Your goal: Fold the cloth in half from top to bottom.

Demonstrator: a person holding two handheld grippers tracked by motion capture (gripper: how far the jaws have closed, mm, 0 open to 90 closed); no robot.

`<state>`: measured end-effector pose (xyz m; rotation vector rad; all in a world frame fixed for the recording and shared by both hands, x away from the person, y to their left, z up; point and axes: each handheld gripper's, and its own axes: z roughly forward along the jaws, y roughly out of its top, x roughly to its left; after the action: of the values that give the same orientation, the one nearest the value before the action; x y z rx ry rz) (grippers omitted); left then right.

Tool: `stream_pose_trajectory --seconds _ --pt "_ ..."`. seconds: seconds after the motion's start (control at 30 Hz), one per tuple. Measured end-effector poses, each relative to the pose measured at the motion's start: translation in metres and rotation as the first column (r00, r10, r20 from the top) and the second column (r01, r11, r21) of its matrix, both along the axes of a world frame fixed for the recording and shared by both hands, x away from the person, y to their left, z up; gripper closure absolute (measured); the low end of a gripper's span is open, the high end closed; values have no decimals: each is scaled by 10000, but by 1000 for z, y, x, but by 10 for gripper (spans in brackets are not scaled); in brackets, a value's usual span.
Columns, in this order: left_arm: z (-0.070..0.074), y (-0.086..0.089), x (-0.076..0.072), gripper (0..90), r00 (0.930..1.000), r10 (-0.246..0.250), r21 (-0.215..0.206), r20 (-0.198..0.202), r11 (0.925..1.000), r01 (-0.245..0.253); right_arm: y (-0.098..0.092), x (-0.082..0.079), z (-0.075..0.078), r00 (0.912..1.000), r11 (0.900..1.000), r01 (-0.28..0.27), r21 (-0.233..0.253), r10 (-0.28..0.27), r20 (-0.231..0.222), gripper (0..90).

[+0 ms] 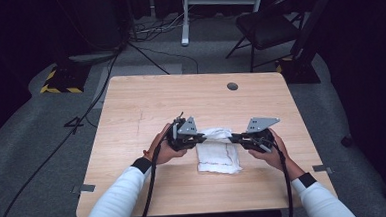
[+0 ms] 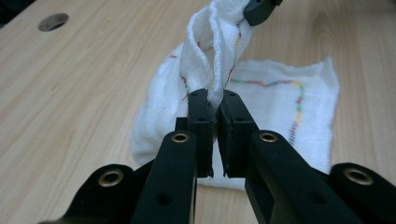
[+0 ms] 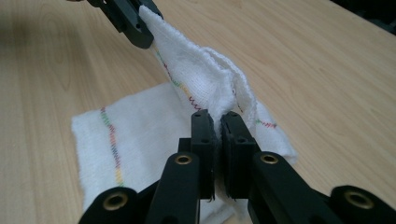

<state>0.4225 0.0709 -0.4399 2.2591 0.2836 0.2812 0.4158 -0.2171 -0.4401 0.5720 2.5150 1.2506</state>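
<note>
A white cloth (image 1: 217, 156) with a thin multicoloured stitched line lies folded on the wooden table (image 1: 131, 106), near its front middle. Its far edge is lifted off the table between my two grippers. My left gripper (image 1: 201, 136) is shut on the left end of that raised edge; its jaws pinch the cloth (image 2: 280, 100) in the left gripper view (image 2: 215, 105). My right gripper (image 1: 234, 136) is shut on the right end; the cloth (image 3: 135, 126) rises from its jaws (image 3: 217, 122) up to the other gripper's tip (image 3: 133, 23). The rest of the cloth rests flat.
A round cable hole (image 1: 232, 86) sits near the table's far edge. Behind the table stand a black chair (image 1: 267, 27), a white frame (image 1: 215, 2) and floor cables (image 1: 109, 83). Cables trail from both grippers toward the front edge.
</note>
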Motion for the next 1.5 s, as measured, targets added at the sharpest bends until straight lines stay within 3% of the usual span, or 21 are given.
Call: stream_pose_trajectory --seconds 0.33,0.5,0.63,0.9,1.17,1.37,1.4,1.5 --pt "-18 -7 -25 831 9990 -453 928 35 9947 448 -2 -22 -17 9987 9974 -285 -662 257 -431 818" --pt "-25 -6 -30 822 9989 -458 1162 -88 9921 465 -3 -29 -23 9976 9949 -459 -898 410 -555 799" --pt "-29 -5 -35 809 9989 -398 1142 -252 9925 424 -4 -33 -28 9964 9937 -528 -990 459 -710 786" --pt "-33 -4 -46 794 9989 -416 1292 -219 9906 441 -8 -44 -34 9953 9907 -679 -1175 590 -774 828" --pt "-33 4 -54 775 9986 -464 1258 -268 9908 495 -16 -55 -35 9947 9907 -669 -1187 569 -861 779" --pt "-37 13 -64 726 9970 -433 1332 -644 9897 516 -29 -64 -33 9972 9928 -256 -1174 171 -728 700" --pt "-37 15 -67 694 9978 -365 1384 -561 9894 440 -32 -62 -28 9990 9943 89 -1059 -134 -424 674" --pt "-35 19 -68 645 9983 56 1044 -572 9945 4 -31 -58 -24 9990 9957 278 -887 -306 -312 670"
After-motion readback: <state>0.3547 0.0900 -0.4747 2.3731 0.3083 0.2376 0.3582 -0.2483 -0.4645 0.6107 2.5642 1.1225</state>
